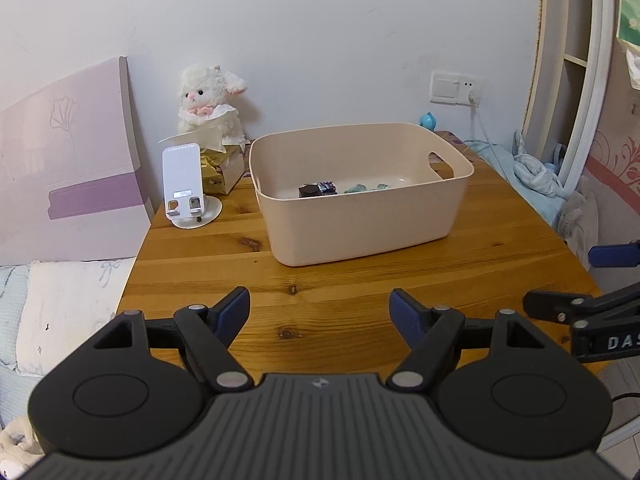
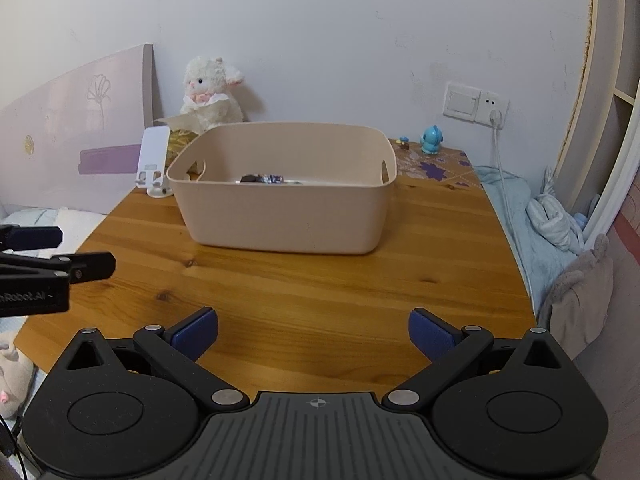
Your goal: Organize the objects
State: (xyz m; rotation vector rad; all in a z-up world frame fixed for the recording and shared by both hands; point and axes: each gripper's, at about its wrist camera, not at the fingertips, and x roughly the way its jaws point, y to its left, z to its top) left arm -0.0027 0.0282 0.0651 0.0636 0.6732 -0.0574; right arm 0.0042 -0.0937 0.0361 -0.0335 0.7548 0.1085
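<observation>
From the left wrist camera, the left gripper (image 1: 319, 308) hangs over the near part of the wooden table (image 1: 320, 280) with its blue-padded fingers (image 1: 234, 310) spread wide and nothing between them. The beige bin (image 1: 360, 196) sits well ahead, toward the back of the table, and in it lie a small black block (image 1: 309, 191), a dark purple-printed packet (image 1: 327, 187) touching it, and some teal wrapped bits (image 1: 366, 188) beside those. Left of the bin stand a white phone stand (image 1: 186, 188), a gold tissue box (image 1: 222, 170) and a plush lamb (image 1: 210, 102) against the wall. The right gripper's tip (image 1: 560, 308) pokes in from the right edge.

From the right wrist camera, the right gripper (image 2: 313, 332) also stands open and empty above bare wood, the bin (image 2: 280, 208) straight ahead; only the tops of its contents show over the rim. A small blue figurine (image 2: 432, 140) stands at the far right corner.

The bin looks like thin, stiff plastic, light and fairly slick, so I would take it by the rim or at the cut-out handle (image 1: 440, 160). The small things inside look light; the wrappers would likely crinkle and slip, so a pinch across their middles seems best.
</observation>
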